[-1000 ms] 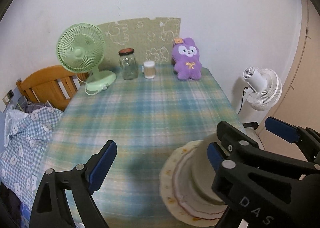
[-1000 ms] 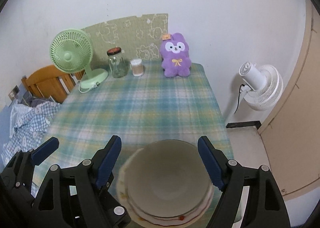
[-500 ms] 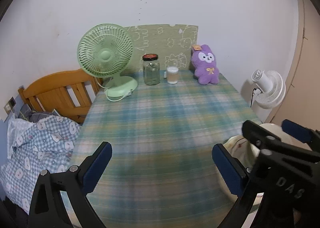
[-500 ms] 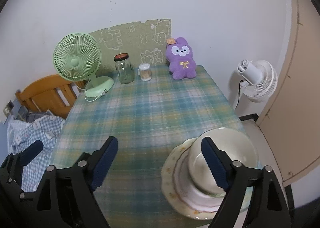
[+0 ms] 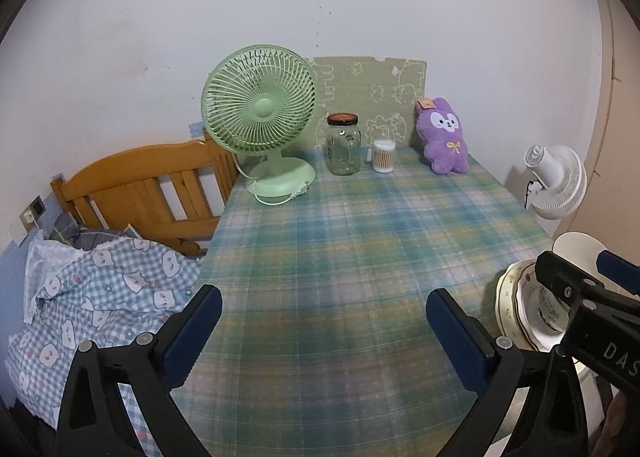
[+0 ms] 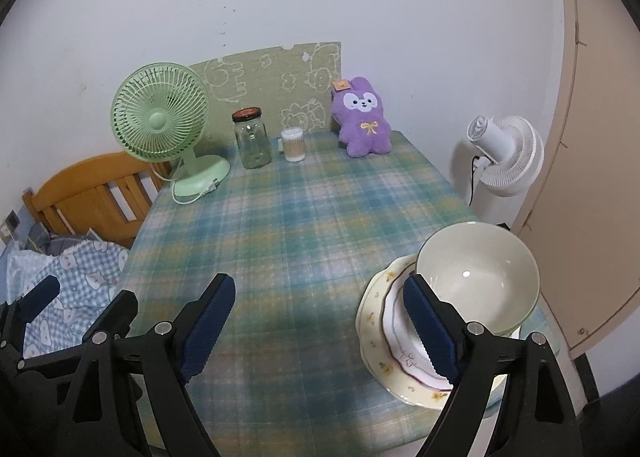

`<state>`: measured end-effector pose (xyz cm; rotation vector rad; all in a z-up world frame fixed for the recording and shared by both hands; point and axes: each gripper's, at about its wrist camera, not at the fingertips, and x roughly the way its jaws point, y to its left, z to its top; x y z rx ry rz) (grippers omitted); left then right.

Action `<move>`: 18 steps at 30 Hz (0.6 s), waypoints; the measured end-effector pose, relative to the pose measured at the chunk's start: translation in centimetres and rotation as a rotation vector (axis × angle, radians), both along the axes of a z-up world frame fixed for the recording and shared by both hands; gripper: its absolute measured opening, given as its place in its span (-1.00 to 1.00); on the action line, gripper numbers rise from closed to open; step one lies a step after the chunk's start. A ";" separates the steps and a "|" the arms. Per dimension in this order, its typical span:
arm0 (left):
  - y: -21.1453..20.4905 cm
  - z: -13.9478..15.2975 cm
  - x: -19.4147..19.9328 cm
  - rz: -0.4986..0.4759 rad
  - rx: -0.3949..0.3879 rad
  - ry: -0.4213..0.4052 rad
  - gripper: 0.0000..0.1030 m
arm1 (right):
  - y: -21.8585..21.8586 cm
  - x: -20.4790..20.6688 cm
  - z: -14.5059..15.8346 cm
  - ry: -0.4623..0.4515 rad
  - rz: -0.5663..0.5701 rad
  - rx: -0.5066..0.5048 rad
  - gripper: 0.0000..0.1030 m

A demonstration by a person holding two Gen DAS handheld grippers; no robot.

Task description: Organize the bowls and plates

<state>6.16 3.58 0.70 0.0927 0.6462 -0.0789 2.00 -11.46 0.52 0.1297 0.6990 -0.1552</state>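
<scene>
A cream bowl (image 6: 480, 269) sits on a white plate with a dark rim (image 6: 394, 323), which rests on a yellow floral plate (image 6: 370, 327), at the near right corner of the plaid table (image 6: 304, 225). My right gripper (image 6: 318, 293) is open over bare cloth, empty, with the stack just right of its right finger (image 6: 428, 321). My left gripper (image 5: 322, 309) is open wide over the cloth further left, nothing between its fingers. In the left wrist view the stack (image 5: 516, 297) is partly hidden behind the right gripper (image 5: 580, 269).
At the table's far end stand a green desk fan (image 5: 260, 113), a glass jar (image 5: 343, 145), a cotton swab tub (image 5: 384, 155) and a purple plush (image 5: 442, 133). A white floor fan (image 5: 556, 181) is right of the table. A wooden headboard (image 5: 140, 189) and checked bedding (image 5: 100, 285) lie to the left.
Both grippers have swung left, away from the stack. The bowl was between the right gripper's jaws; now it lies outside them to the right. Both jaws stand a little wider.
</scene>
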 end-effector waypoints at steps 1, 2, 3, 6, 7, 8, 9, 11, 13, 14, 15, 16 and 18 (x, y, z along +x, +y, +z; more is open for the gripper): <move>0.0 -0.2 -0.2 -0.002 0.001 -0.009 0.99 | 0.0 -0.1 -0.2 -0.006 0.001 0.000 0.71; 0.0 -0.4 -0.5 -0.007 0.002 -0.022 0.99 | 0.0 -0.3 -0.5 -0.016 0.000 -0.002 0.71; 0.1 -0.7 -0.7 -0.008 0.002 -0.031 0.99 | -0.1 -0.5 -0.8 -0.026 0.000 -0.006 0.71; 0.3 -1.7 -1.1 -0.005 -0.013 -0.042 0.99 | -0.1 -0.8 -2.1 -0.038 0.006 -0.012 0.71; 0.3 -2.0 -1.1 0.000 -0.015 -0.044 0.99 | -0.1 -0.9 -2.5 -0.041 0.008 -0.014 0.71; 0.3 -2.4 -1.2 0.007 -0.016 -0.046 0.99 | -0.1 -1.0 -2.8 -0.042 0.011 -0.018 0.71; 0.4 -2.7 -1.4 0.013 -0.018 -0.052 0.99 | -0.2 -1.1 -3.2 -0.044 0.013 -0.020 0.71; 0.4 -3.2 -1.8 0.017 -0.027 -0.071 0.99 | -0.3 -1.4 -3.7 -0.059 0.014 -0.023 0.71; 0.4 -3.4 -2.1 0.019 -0.029 -0.083 0.99 | -0.3 -1.7 -4.1 -0.073 0.020 -0.027 0.71; 0.3 -3.6 -2.2 0.017 -0.035 -0.088 0.99 | -0.3 -1.9 -4.2 -0.077 0.024 -0.029 0.71; 0.3 -3.6 -2.3 0.014 -0.040 -0.091 0.99 | -0.3 -2.0 -4.3 -0.082 0.024 -0.036 0.71; 0.4 -3.6 -2.4 0.015 -0.043 -0.093 0.99 | -0.2 -2.1 -4.3 -0.088 0.024 -0.040 0.71; 0.5 -3.6 -2.6 0.019 -0.051 -0.100 0.99 | -0.2 -2.4 -4.2 -0.102 0.027 -0.046 0.71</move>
